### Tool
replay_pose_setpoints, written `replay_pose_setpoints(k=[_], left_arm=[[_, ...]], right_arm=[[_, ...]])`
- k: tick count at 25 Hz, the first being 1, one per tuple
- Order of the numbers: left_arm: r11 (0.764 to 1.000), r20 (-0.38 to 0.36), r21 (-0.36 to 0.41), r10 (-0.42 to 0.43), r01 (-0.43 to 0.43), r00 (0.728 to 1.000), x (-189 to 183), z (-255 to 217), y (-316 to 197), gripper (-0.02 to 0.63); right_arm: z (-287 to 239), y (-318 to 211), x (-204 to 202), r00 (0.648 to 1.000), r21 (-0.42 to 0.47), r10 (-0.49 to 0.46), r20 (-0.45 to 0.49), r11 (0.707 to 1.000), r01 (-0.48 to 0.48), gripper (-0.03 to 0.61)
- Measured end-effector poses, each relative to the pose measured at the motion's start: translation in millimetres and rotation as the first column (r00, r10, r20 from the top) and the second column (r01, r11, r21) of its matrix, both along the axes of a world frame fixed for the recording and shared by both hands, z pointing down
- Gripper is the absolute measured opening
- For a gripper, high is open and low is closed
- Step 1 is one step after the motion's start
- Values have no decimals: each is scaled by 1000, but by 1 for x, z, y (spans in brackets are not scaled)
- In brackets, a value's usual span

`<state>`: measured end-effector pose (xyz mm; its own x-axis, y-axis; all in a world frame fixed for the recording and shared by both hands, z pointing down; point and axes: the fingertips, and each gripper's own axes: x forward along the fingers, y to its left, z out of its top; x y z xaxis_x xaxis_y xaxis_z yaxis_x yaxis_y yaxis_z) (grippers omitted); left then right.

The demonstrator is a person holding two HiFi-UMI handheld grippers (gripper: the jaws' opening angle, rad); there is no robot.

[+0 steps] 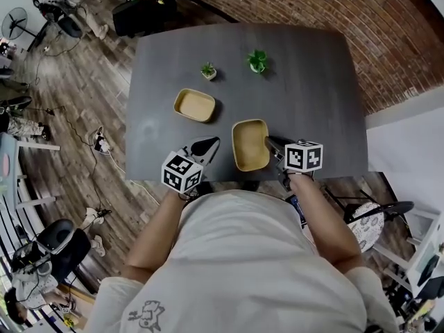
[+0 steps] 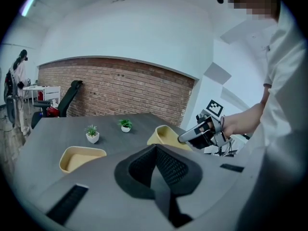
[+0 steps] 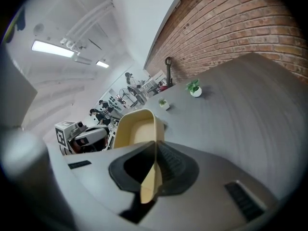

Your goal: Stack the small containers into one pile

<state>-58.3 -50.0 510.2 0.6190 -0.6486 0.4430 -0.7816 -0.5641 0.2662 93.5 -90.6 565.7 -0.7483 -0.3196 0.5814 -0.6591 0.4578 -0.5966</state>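
At lower centre of the head view, the left gripper (image 1: 208, 146) is held with its jaws pressed together and nothing between them. Just to its right, the rim of a tan rectangular plastic container (image 1: 250, 144) is clamped by the right gripper (image 1: 269, 143), at the near edge of the dark grey table (image 1: 305, 82). A second tan rectangular plastic container (image 1: 195, 105) is located further up and left, apart from the first. Two small potted plants (image 1: 208, 71) are set beyond.

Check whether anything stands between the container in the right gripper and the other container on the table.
Nothing visible does. Only bare table lies between the held container in the right gripper and the second container. Both plants stand farther back; the left gripper is at the near edge, off that line.
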Motion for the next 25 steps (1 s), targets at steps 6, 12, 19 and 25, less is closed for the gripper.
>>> replay_pose_setpoints(k=[6, 12, 19, 25], left_arm=[[1000, 1, 5, 16, -16, 1000, -38, -2, 17, 11], [999, 10, 17, 40, -40, 999, -84, -4, 32, 11], [997, 2, 28, 70, -70, 998, -129, -4, 45, 11], [995, -10, 44, 88, -88, 996, -169, -5, 53, 11]], right_arm=[[-7, 15, -45, 1000, 7, -18, -9, 1000, 19, 18], [-11, 32, -92, 1000, 13, -7, -14, 1000, 8, 18], [-12, 47, -141, 1000, 33, 5, -27, 999, -4, 17], [-8, 59, -177, 999, 42, 28, -46, 999, -26, 18]])
